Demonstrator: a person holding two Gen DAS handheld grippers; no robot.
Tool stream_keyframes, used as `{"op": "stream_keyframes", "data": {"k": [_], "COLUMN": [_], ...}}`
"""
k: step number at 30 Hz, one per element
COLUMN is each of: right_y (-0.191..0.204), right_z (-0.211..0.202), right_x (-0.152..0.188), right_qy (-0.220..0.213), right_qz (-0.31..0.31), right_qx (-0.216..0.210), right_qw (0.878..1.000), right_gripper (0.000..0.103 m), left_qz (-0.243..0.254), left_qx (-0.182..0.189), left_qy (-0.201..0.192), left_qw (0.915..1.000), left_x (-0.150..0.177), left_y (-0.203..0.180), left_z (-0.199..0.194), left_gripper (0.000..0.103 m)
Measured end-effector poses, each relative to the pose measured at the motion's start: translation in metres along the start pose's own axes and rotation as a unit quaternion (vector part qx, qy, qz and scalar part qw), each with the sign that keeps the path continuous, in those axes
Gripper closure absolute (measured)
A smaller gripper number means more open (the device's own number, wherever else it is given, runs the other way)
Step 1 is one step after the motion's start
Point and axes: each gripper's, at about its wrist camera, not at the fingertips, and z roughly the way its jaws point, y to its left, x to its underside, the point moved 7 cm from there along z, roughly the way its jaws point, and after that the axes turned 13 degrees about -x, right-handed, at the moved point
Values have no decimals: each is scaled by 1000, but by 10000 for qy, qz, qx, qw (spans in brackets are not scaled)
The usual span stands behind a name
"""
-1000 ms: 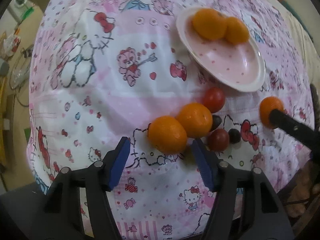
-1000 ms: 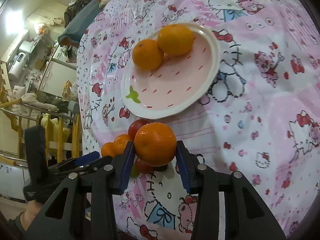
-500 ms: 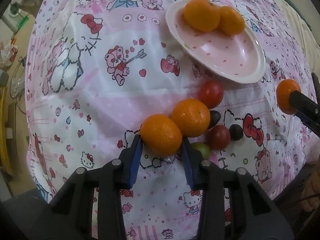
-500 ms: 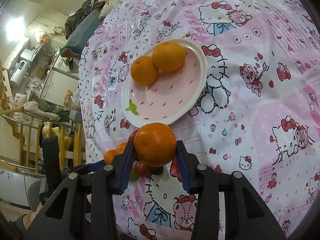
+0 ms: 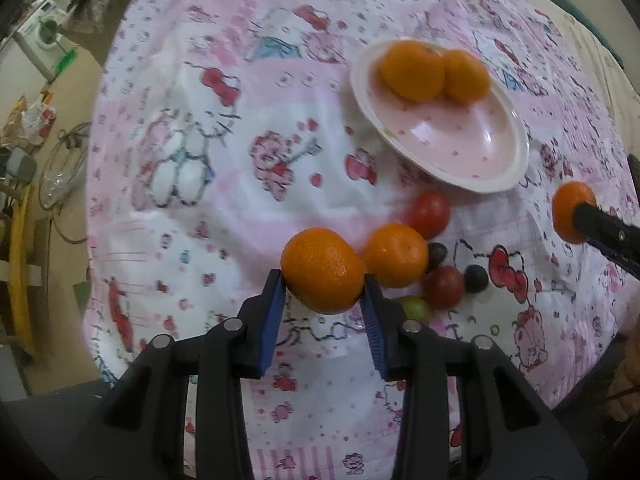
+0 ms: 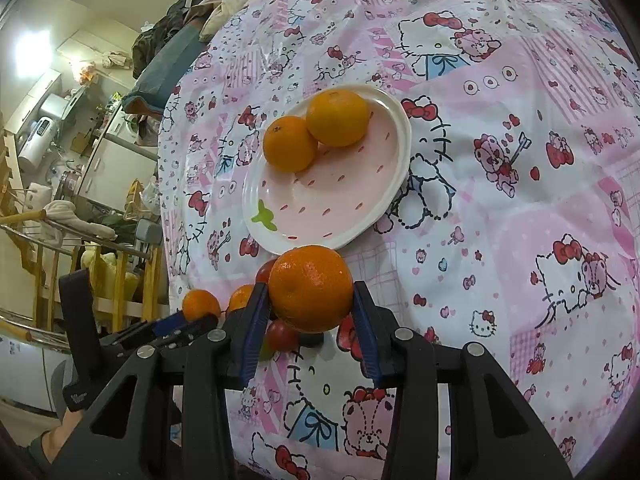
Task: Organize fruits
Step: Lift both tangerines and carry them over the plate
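Note:
My left gripper is shut on an orange and holds it just above the pink cloth. My right gripper is shut on another orange, lifted in front of the pink plate; this orange shows at the right of the left wrist view. The plate carries two oranges. One more orange lies on the cloth beside two red tomatoes, two dark grapes and a green one.
The bed is covered with a pink cartoon-print cloth. Its edge drops to the floor on the left of the left wrist view, with clutter and a washing machine beyond. Piled clothes lie at the far end.
My left gripper closed on the near orange and lifted it off the cloth. My right gripper rose with its orange and pulled back a little from the plate.

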Motion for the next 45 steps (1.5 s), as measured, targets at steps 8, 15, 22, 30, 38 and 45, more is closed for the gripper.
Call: {"op": "stream_keyframes", "data": {"k": [8,15,22,30,38,45], "right_y": [11,15,25,26,20,12], "right_z": [-22,-55,-86,-105,-90,-68], "right_x": [-3,-16,-33,-48,-68,-84], "right_qy": [-265,-713,-1190,-1473,-1331,-1131], "right_qz": [-101,-160,-410,-572,-650,-491], "right_qx": [-134,-160,-134,-74,48,-106], "right_qw": [9995,9972,9920,9874,9890,9923], "right_gripper": [60,60,60,60,60,60], "left_qz": [-228,-289,-100,211,443,719], "left_qx": [-102,-117,-192,-107,10,32], "left_qy": [-436,-789,-1146,-1414,-1372,-1265], "left_qw": [9987,9964,9932,9897,9896,9894], "left_x": [-6,-26,-53,-83,-102,-114], "left_y": [15,11,-2,-26,-42,-57], "left_z": [-22,-53,-81,-94,-80,-51], "left_gripper": [69,69,69,69,69,69]}}
